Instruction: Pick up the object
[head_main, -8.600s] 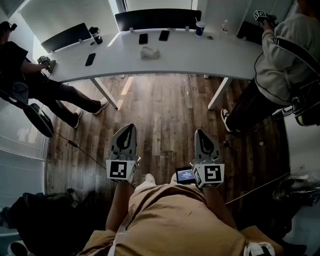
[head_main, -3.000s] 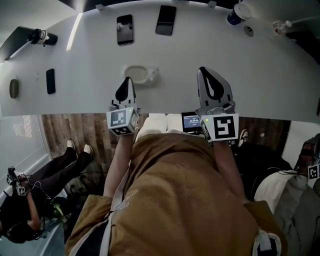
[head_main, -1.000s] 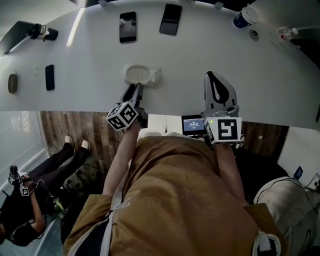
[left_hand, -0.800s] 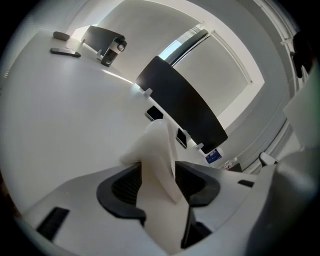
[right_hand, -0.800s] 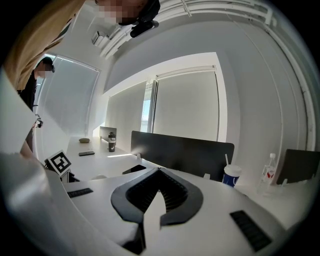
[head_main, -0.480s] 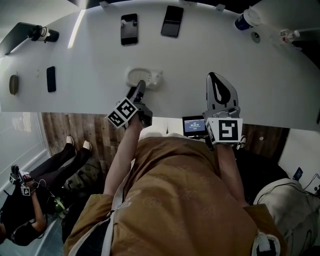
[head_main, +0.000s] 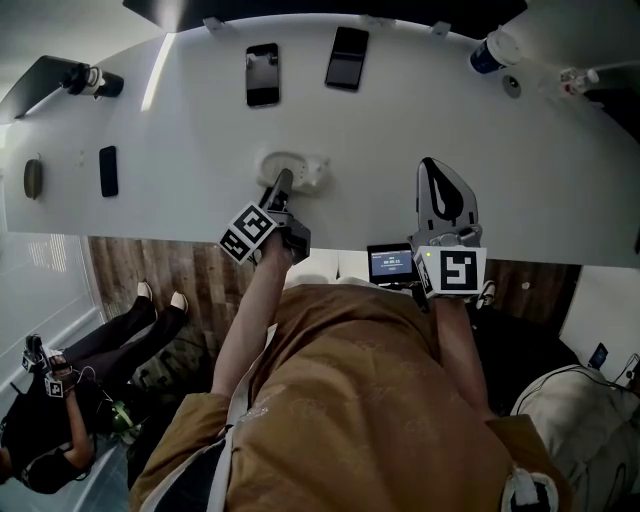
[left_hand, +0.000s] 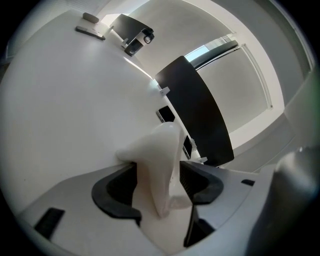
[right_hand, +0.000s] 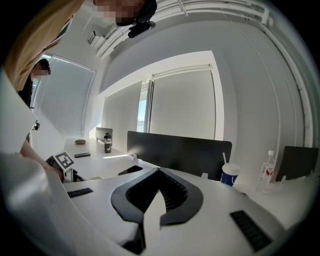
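Note:
A white, soft-edged dish-like object (head_main: 300, 166) lies on the white table (head_main: 180, 130), a little back from its front edge. My left gripper (head_main: 281, 183) is tilted and reaches its near rim. In the left gripper view the object's raised edge (left_hand: 161, 142) stands between the two dark pads of the left gripper (left_hand: 156, 176), whose jaws stand wide; a thin gap shows at the right pad. My right gripper (head_main: 438, 168) hovers over the table's front edge to the right, apart from the object. Its jaws meet at the tip of the right gripper (right_hand: 159, 171), nothing between them.
Two dark phones (head_main: 263, 73) (head_main: 347, 43) lie farther back, a third phone (head_main: 108, 170) and a small oval thing (head_main: 34, 177) at the left. A lidded cup (head_main: 490, 52) and a bottle (head_main: 585, 75) stand back right. Another person (head_main: 50, 410) sits low at the left.
My left gripper has moved forward and right onto the white object's near rim, twisting as it went. The right gripper has stayed almost still.

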